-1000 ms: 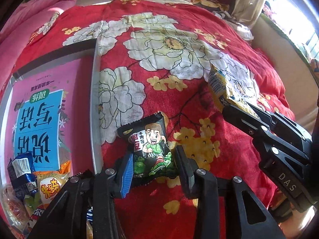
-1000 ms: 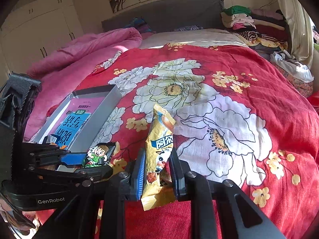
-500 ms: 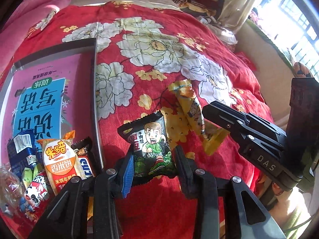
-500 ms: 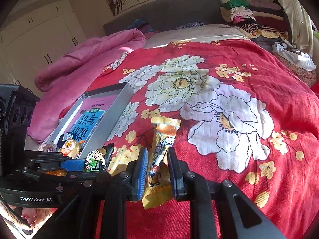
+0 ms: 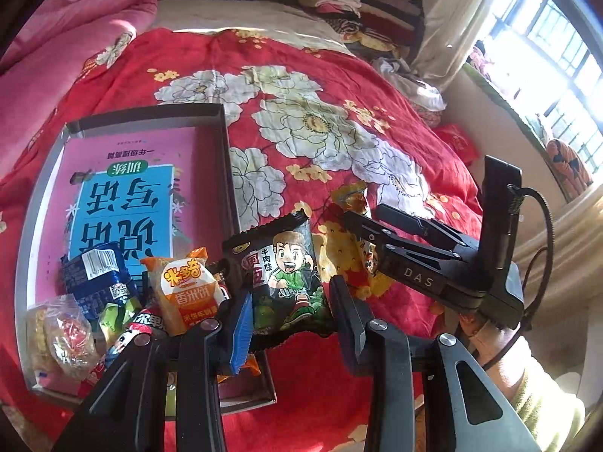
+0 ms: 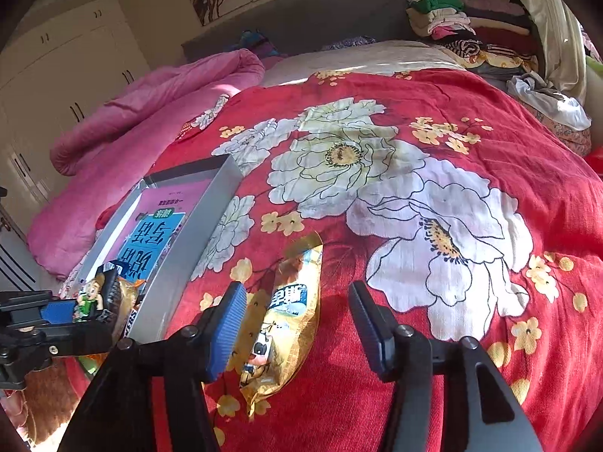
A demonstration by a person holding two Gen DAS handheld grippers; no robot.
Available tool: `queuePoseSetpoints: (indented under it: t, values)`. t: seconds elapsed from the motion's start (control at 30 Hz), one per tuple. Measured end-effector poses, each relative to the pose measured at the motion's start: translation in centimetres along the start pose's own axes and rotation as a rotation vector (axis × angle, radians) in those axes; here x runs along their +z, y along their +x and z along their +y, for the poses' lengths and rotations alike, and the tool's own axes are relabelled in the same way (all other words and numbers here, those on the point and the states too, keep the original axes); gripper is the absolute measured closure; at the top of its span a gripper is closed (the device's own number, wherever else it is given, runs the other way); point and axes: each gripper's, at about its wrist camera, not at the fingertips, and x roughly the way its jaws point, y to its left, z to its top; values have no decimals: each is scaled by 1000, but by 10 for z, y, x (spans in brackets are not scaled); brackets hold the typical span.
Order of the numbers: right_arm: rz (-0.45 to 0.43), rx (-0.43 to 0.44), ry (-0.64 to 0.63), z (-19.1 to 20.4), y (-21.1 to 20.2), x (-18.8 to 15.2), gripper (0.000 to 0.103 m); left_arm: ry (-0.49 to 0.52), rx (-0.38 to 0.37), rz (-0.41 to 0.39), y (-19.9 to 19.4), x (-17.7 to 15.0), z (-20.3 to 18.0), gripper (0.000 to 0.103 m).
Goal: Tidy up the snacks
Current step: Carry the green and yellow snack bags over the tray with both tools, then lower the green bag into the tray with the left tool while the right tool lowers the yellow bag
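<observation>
**Snack transfer: left unit loaded, right unit releasing**

The left gripper (image 5: 288, 316) was clamped on the lower edge of the dark cartoon snack packet (image 5: 284, 271), its jaws nearly together with the packet upright between the pads. It was held clear of the red floral bedspread (image 5: 339, 75), just beside the right wall of the grey box (image 5: 226, 158). Judged from that position, the packet was being carried towards the box, which already contained a pink booklet (image 5: 124, 188), an orange rice-cracker packet (image 5: 188, 290), a blue packet (image 5: 98, 275) and other wrapped snacks at its near end.

The jaws of the right gripper (image 6: 297, 324) were opening. The yellow snack pouch (image 6: 282, 320) lay lengthwise on the bedspread between them; the blue pad sat just beside the pouch's left edge, the other finger stood apart from it. The pouch therefore rested on the bedding, outside the box.

The remaining step appeared to be depositing the dark packet among the collected snacks.
</observation>
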Motion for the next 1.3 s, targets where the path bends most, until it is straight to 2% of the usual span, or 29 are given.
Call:
queuePoseSetpoints:
  t: [0.1, 0.23, 0.3, 0.53, 0.9, 1.13, 1.3]
  values:
    - [2, -46, -47, 8, 9, 2, 47, -15, 4, -21, -11, 0, 9, 64]
    - [17, -111, -123, 22, 20, 2, 67, -50, 15, -51, -25, 1, 26, 64]
    - [16, -106, -125, 24, 21, 1, 75, -71, 20, -66, -31, 2, 35, 64]
    - [-36, -26, -109, 32, 1, 4, 76, -144, 47, -116, -52, 3, 71, 63]
    - [-143, 141, -128, 88, -46, 23, 76, -235, 96, -180, -86, -6, 124, 63]
    - [-141, 229, -159, 132, -52, 27, 76, -265, 129, -203, -101, -14, 147, 63]
    - [-116, 253, -191, 156, -45, 22, 76, -276, 145, -197, -103, -20, 160, 63]
